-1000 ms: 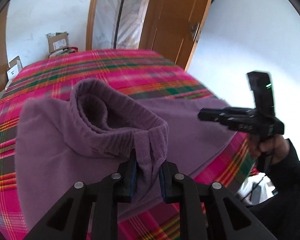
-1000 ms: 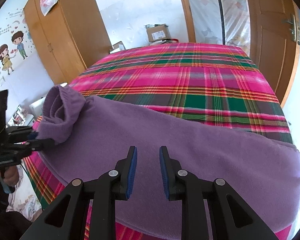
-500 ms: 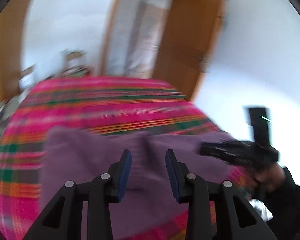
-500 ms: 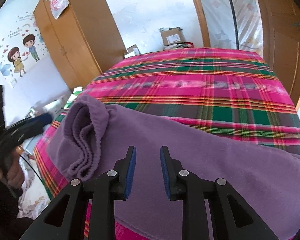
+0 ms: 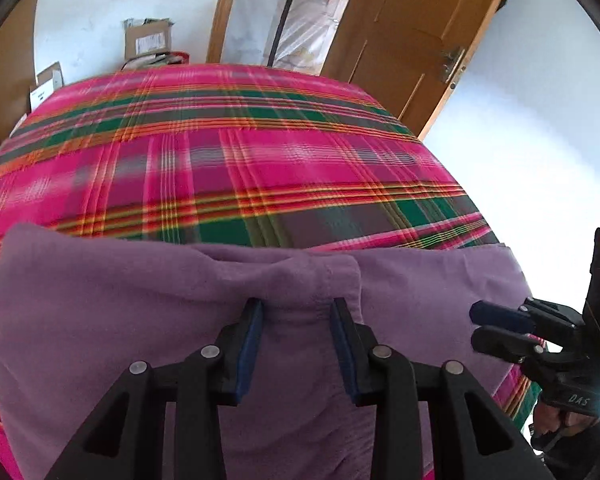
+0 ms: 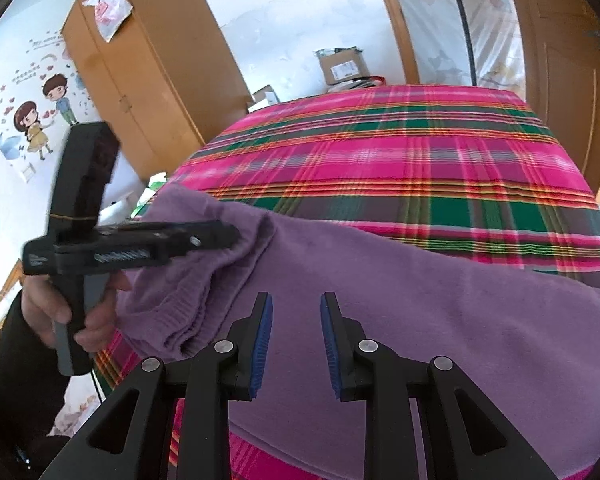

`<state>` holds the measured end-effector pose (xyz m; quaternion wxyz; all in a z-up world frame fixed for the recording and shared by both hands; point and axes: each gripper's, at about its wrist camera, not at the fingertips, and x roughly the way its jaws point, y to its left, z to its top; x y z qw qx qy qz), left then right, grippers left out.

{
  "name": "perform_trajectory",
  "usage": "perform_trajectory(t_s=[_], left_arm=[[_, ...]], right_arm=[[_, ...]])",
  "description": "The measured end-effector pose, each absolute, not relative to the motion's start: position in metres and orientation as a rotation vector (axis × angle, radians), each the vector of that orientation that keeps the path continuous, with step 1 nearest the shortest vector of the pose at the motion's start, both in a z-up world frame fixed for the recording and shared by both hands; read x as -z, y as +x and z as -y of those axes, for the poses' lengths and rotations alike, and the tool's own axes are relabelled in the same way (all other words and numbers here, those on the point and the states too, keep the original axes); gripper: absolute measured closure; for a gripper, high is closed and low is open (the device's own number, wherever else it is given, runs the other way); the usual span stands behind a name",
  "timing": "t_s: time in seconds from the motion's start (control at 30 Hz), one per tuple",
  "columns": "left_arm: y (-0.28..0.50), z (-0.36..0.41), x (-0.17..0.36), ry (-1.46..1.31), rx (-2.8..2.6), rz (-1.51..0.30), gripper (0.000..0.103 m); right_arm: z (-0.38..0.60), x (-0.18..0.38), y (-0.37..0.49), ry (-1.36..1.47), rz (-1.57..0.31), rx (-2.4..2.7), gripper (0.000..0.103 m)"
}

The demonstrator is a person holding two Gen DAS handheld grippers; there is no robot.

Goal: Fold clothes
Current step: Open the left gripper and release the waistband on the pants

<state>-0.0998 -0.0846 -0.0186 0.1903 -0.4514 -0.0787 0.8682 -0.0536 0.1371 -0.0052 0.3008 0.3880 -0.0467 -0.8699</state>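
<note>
A purple knit garment [image 5: 140, 300] lies spread across the near end of the plaid bed [image 5: 260, 160]. Its ribbed, folded-over end [image 6: 180, 312] rests on the left part of the garment [image 6: 420, 300] in the right wrist view. My left gripper [image 5: 296, 312] is open just above that fold, with the cloth lying loose under its blue pads [image 5: 256, 320]. It shows side-on as the left gripper [image 6: 230, 236], held by a person's hand [image 6: 56, 312]. My right gripper [image 6: 296, 304] hovers open over the middle of the garment with nothing between its fingers. The right gripper [image 5: 474, 326] appears at the bed's right edge.
The bed's far half [image 6: 380, 152] is bare plaid cover. A wooden wardrobe [image 6: 140, 72] stands to the left and a wooden door [image 5: 412, 32] to the right. Cardboard boxes [image 5: 148, 40] sit on the floor beyond the bed.
My left gripper let go of the raised ribbed end and opened. That end now lies flat on the garment, and the left gripper has swung back over it. The right gripper barely moved.
</note>
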Motion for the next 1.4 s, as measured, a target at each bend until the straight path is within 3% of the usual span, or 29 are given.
perform_trajectory(t_s=[0.1, 0.4, 0.57, 0.8, 0.93, 1.0, 1.13, 1.4], left_arm=[[-0.077, 0.115, 0.004, -1.180, -2.442, 0.349, 0.068], [-0.023, 0.195, -0.005, -1.157, -2.765, 0.369, 0.068], [-0.031, 0.194, -0.016, -1.125, -2.796, 0.315, 0.068], [-0.105, 0.187, -0.002, -1.217, -2.740, 0.251, 0.068], [-0.120, 0.206, 0.023, -1.228, -2.710, 0.291, 0.088], [-0.116, 0.212, 0.025, -1.193, -2.702, 0.277, 0.093], [-0.105, 0.225, 0.027, -1.136, -2.671, 0.360, 0.095], [-0.106, 0.225, 0.026, -1.119, -2.692, 0.350, 0.098]], right_arm=[[-0.137, 0.000, -0.054, 1.017, 0.121, 2.312, 0.077], [-0.064, -0.018, -0.076, 0.920, -0.010, 2.210, 0.077], [-0.017, -0.008, -0.100, 0.941, -0.112, 2.216, 0.079], [-0.008, 0.016, -0.137, 1.086, -0.057, 2.234, 0.084], [-0.003, 0.021, -0.144, 1.101, -0.066, 2.230, 0.084], [-0.003, 0.023, -0.147, 1.105, -0.052, 2.220, 0.084], [-0.013, 0.010, -0.136, 1.039, -0.006, 2.206, 0.083], [-0.023, 0.016, -0.112, 1.014, -0.032, 2.194, 0.082]])
